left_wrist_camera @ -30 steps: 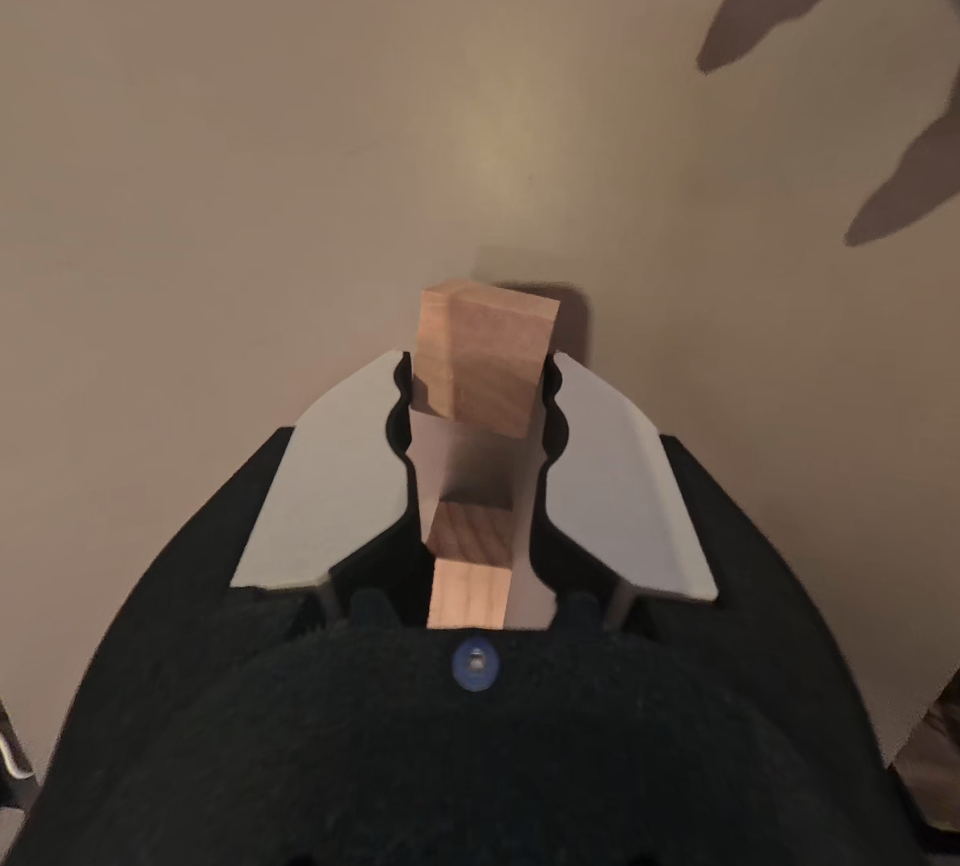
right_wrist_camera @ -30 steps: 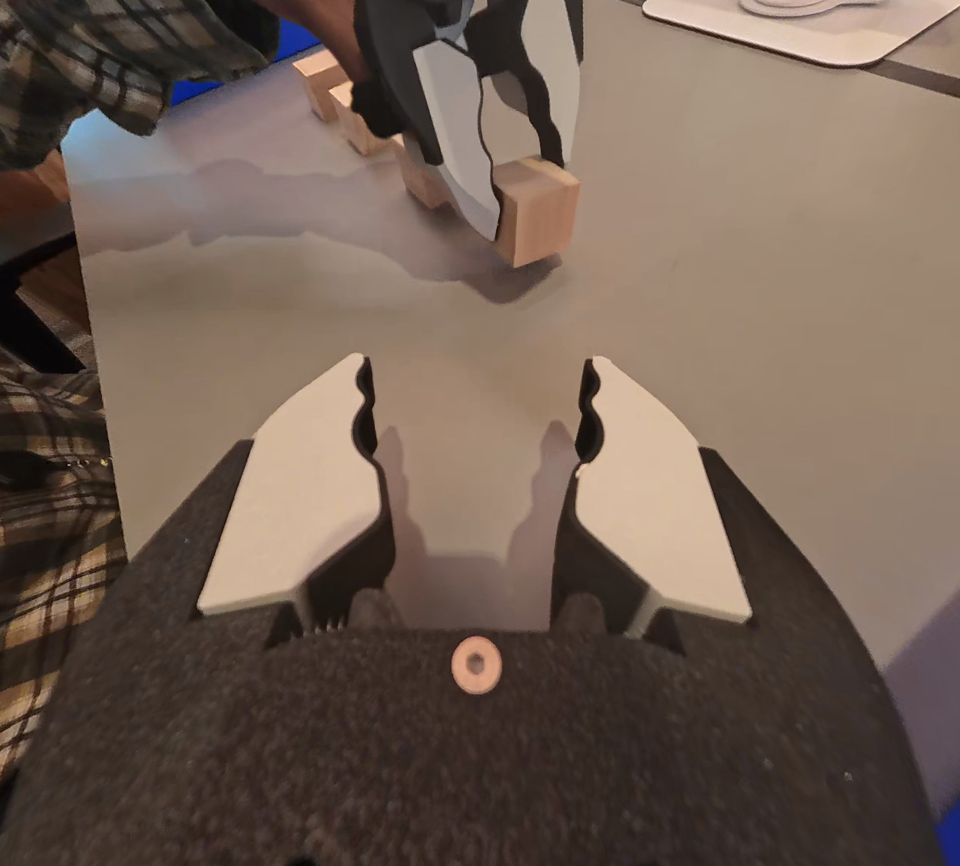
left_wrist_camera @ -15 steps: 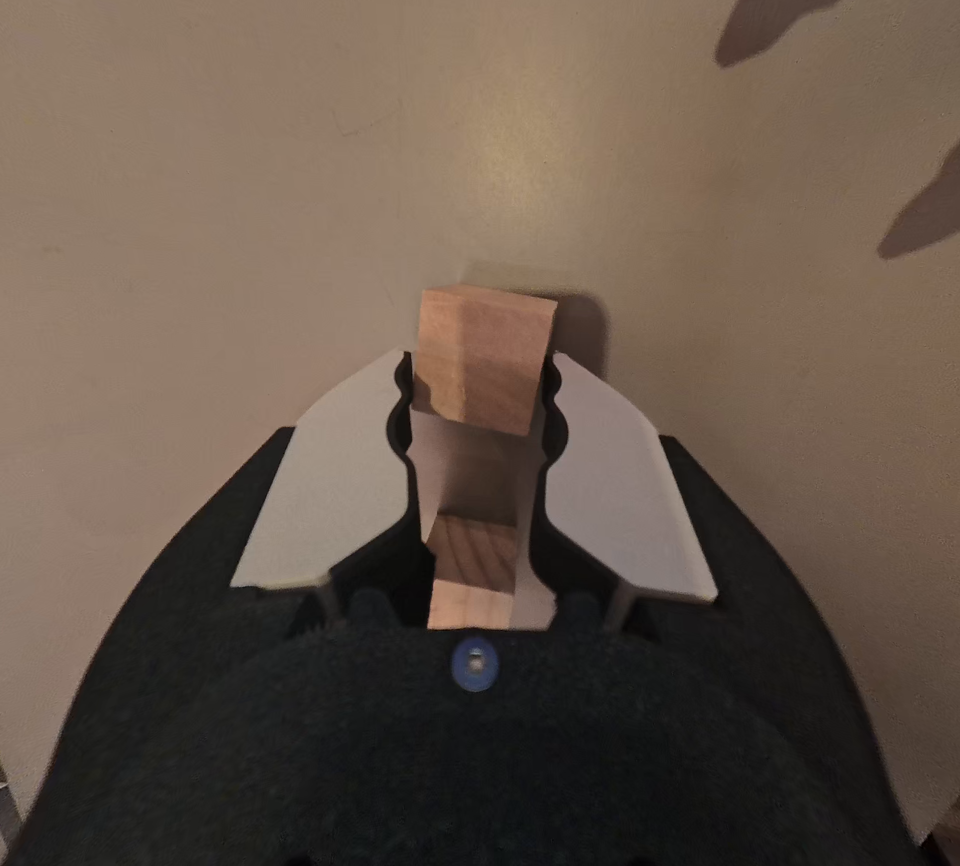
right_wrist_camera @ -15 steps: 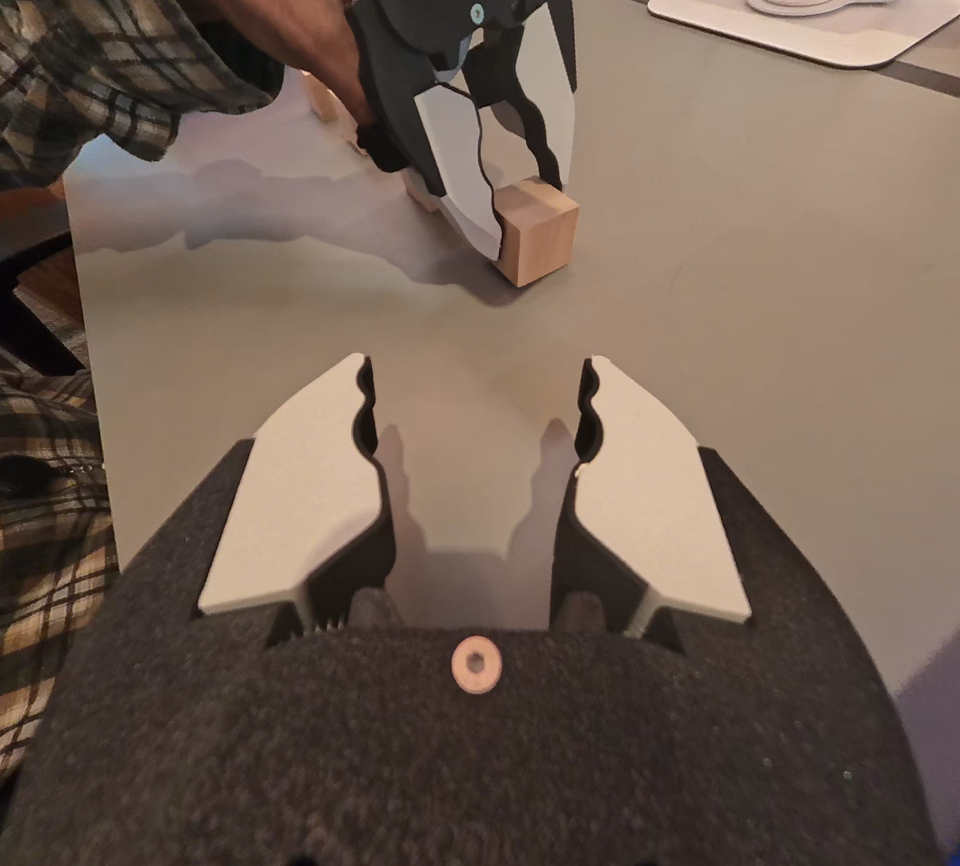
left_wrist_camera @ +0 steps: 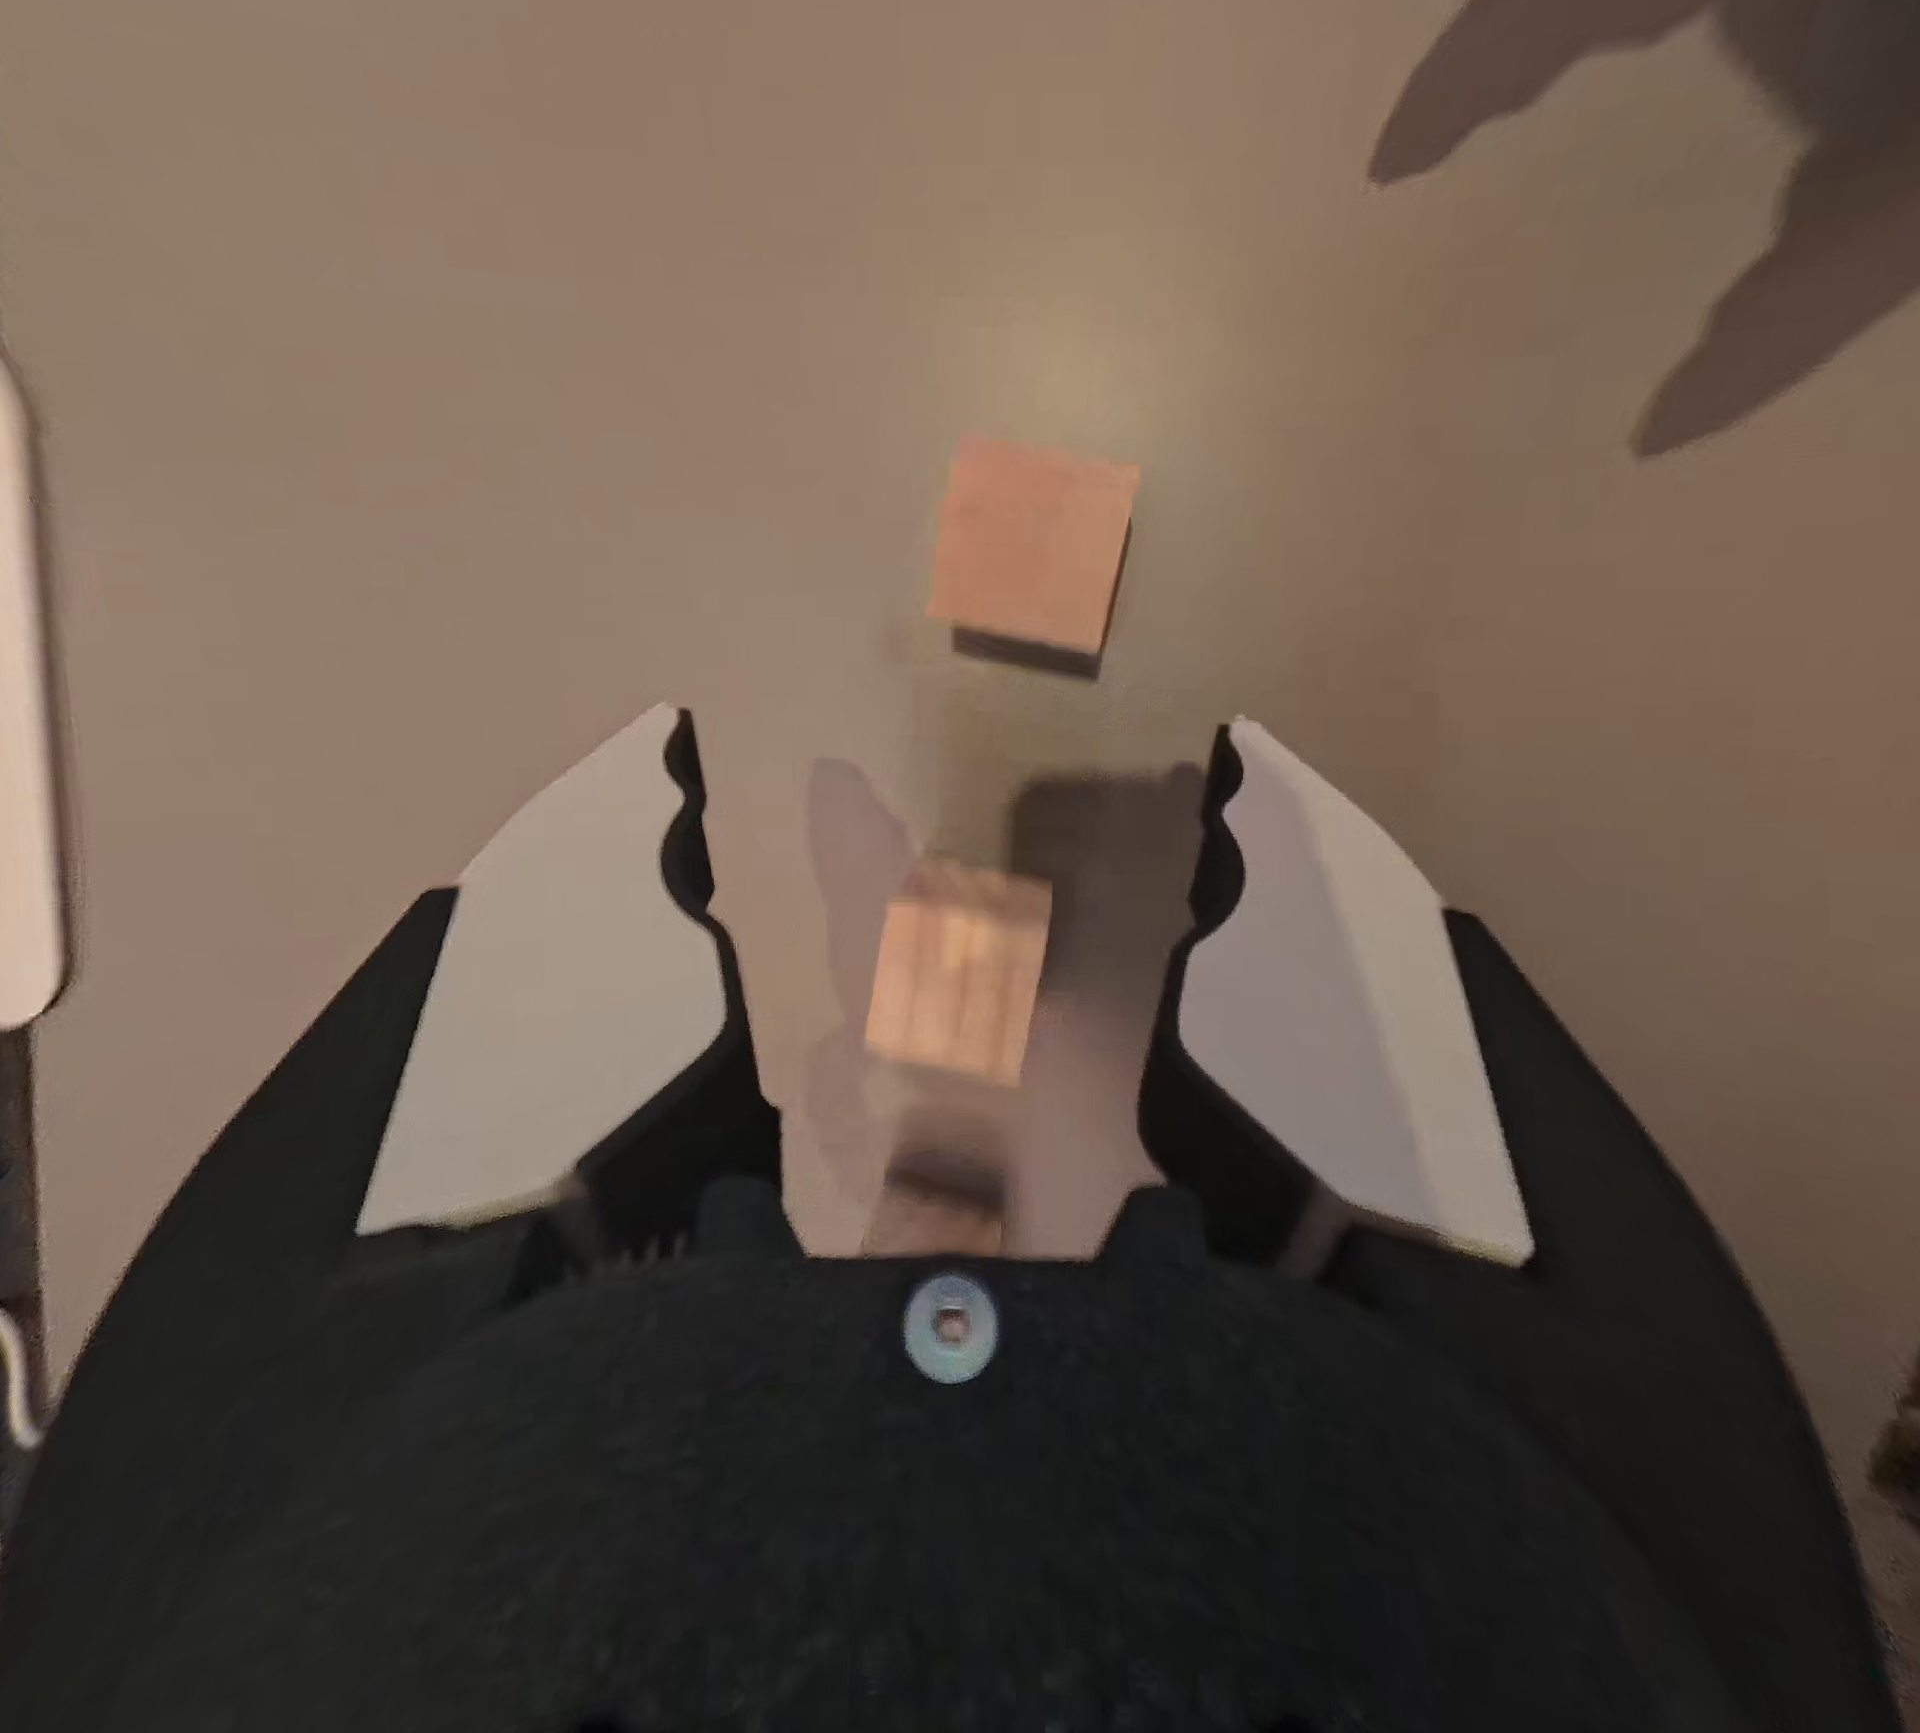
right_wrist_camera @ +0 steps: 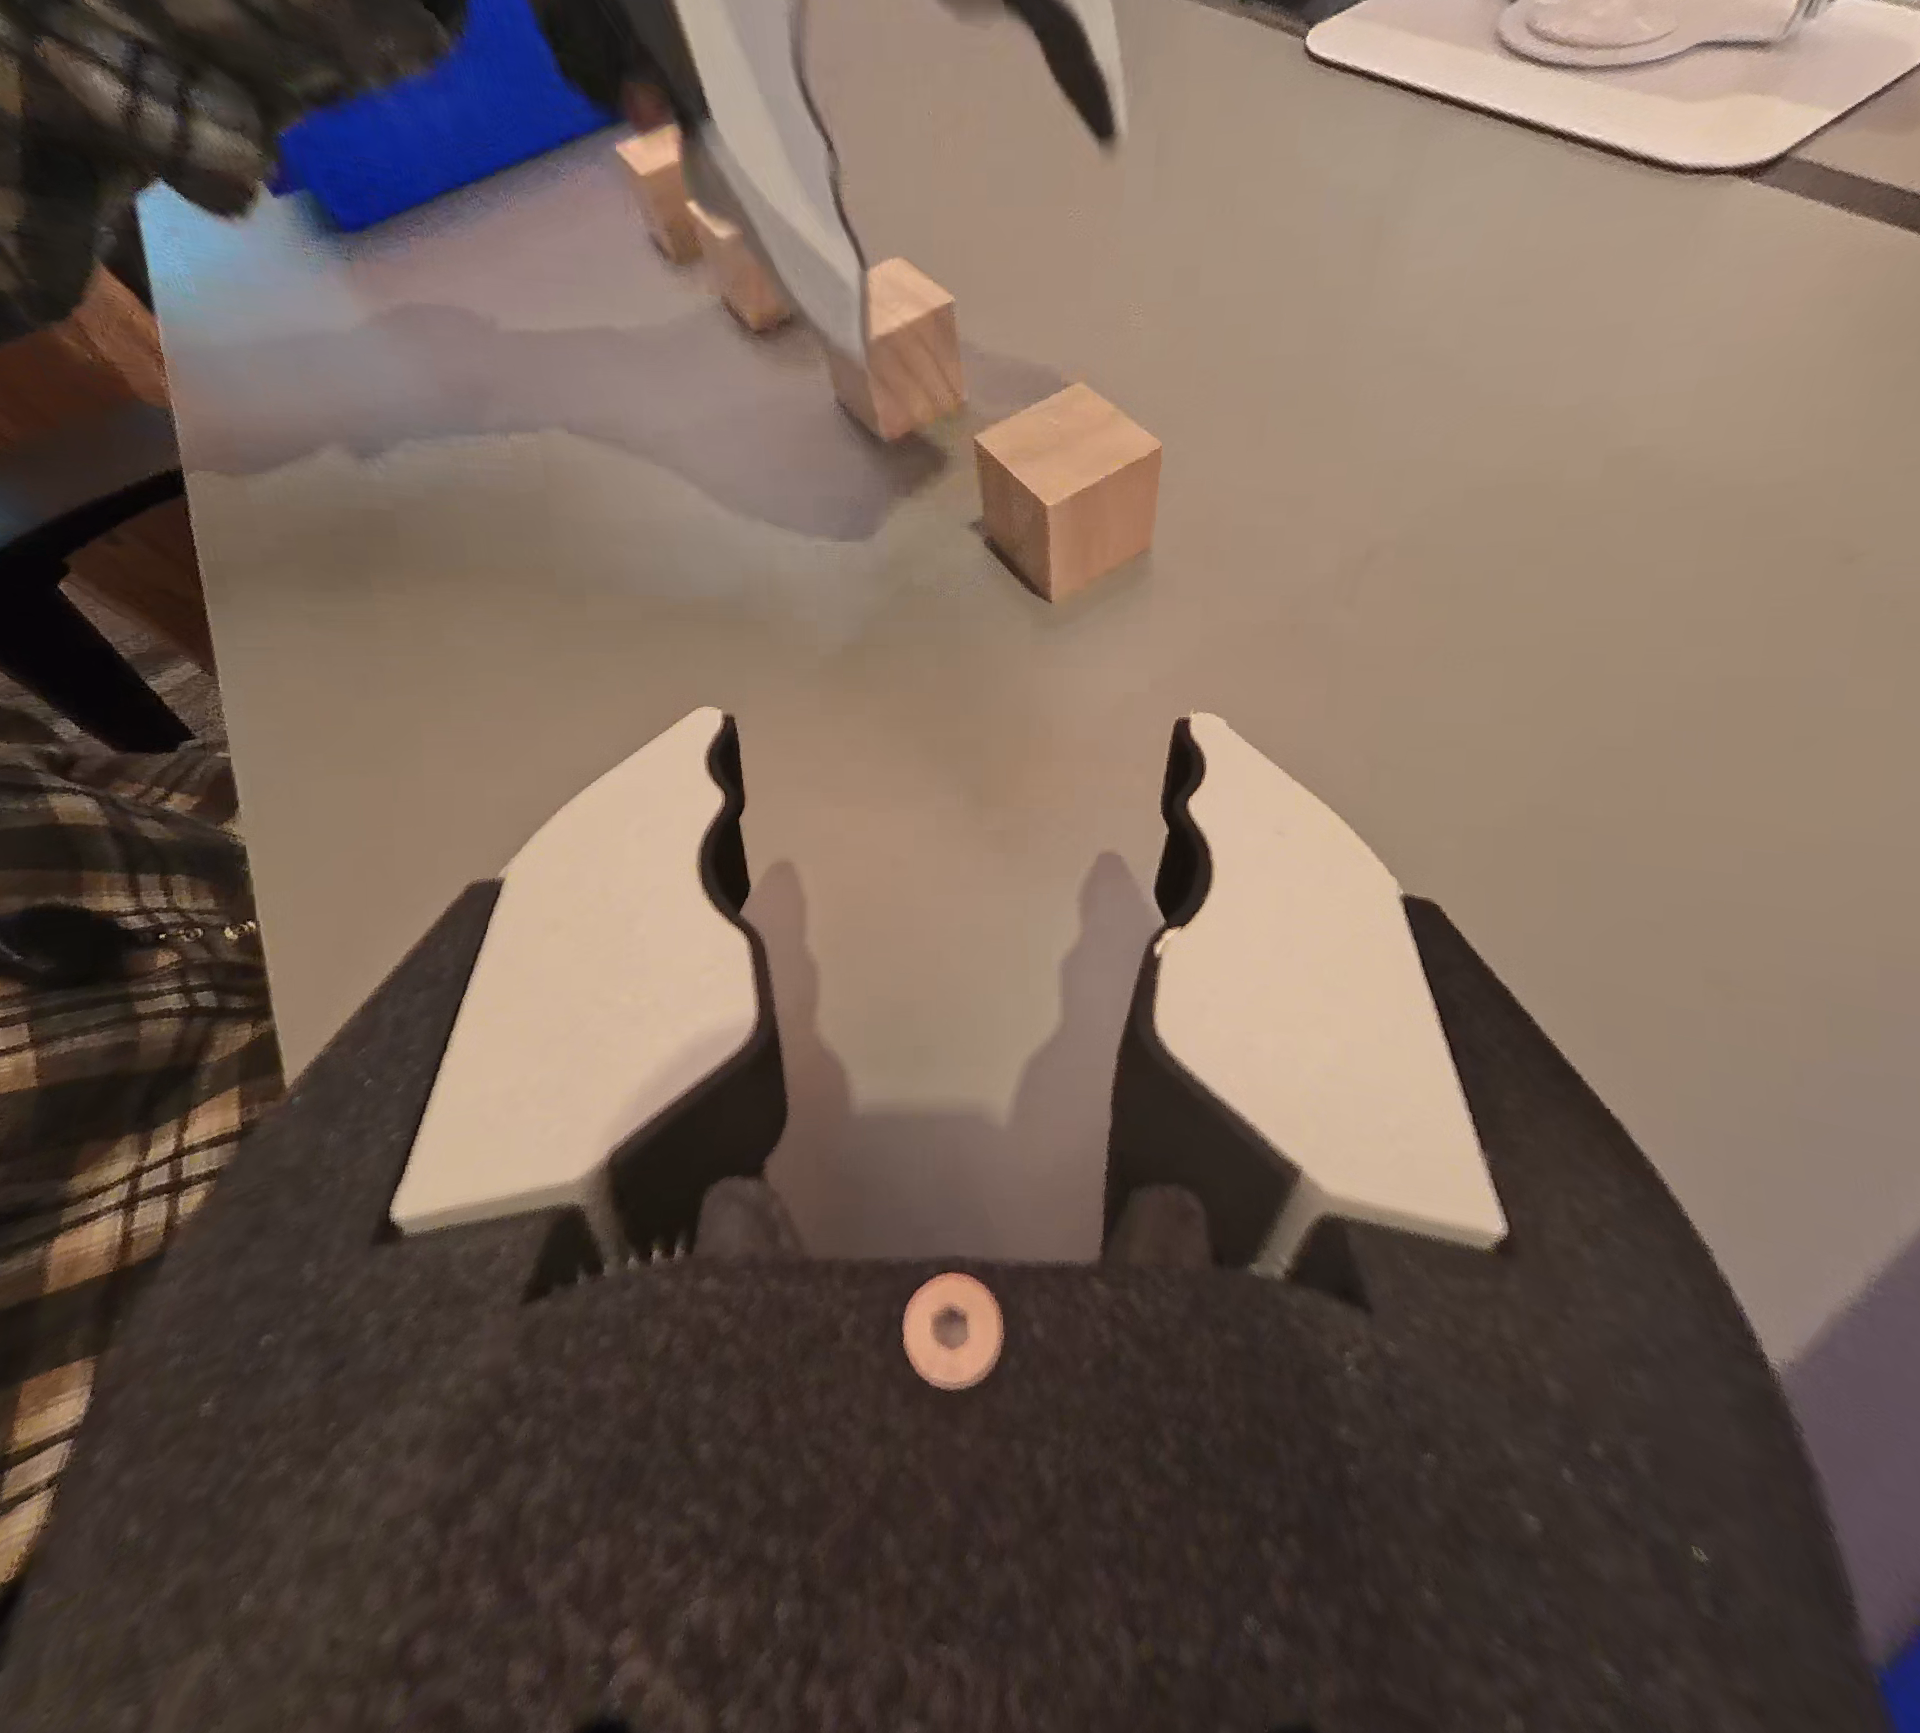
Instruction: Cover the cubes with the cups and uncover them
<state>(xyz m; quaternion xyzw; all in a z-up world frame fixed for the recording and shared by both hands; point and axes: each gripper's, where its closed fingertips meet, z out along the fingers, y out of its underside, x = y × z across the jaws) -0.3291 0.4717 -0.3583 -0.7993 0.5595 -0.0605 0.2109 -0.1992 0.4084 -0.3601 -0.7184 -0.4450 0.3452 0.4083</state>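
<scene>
Cubes in row, left gripper above

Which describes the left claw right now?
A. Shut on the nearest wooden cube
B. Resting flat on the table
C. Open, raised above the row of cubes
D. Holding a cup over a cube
C: the left claw hangs open above the row, and the nearest wooden cube stands free on the grey table.

Showing a grey counter catching soft light, bearing a white mat at its far edge, wooden floor lying beside.
</scene>
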